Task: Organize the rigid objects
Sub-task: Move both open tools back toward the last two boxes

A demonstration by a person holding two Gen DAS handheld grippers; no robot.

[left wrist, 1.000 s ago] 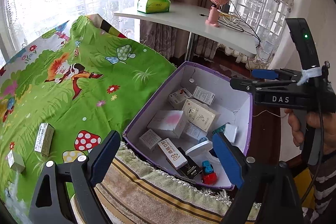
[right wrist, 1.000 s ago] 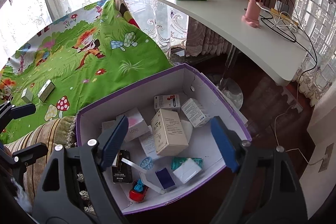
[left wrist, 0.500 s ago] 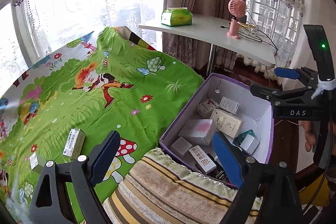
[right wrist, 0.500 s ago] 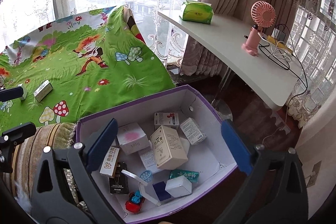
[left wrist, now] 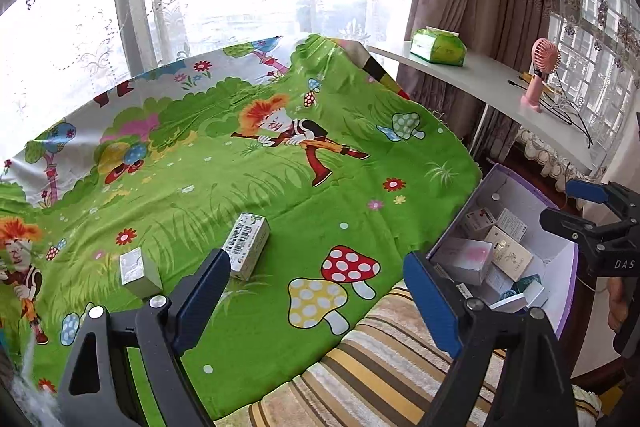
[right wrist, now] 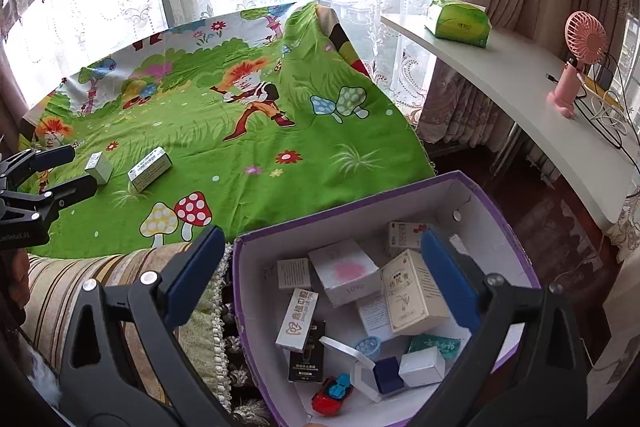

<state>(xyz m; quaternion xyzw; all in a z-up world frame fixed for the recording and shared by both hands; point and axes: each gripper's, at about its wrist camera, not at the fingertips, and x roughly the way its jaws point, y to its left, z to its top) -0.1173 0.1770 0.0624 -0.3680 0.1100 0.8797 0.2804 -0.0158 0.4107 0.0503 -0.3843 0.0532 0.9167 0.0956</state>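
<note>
The bed's green cartoon sheet [left wrist: 248, 187] is nearly cleared & the purple box [right wrist: 516, 251] beside it, past the striped cushion [left wrist: 384, 359], already holds most of the rigid bits: approx. a dozen cartons plus a toy car [right wrist: 332, 393], so the job looks mostly done. Left to go, I'd judge: the long barcode carton [left wrist: 246, 245] & the small silver box [left wrist: 138, 269], lying near each other on the sheet w/ neither touched. Left claw [left wrist: 316, 291] is spread wide & empty just short of the carton; right claw [right wrist: 320, 279] is spread wide & empty over the box edge.
</note>
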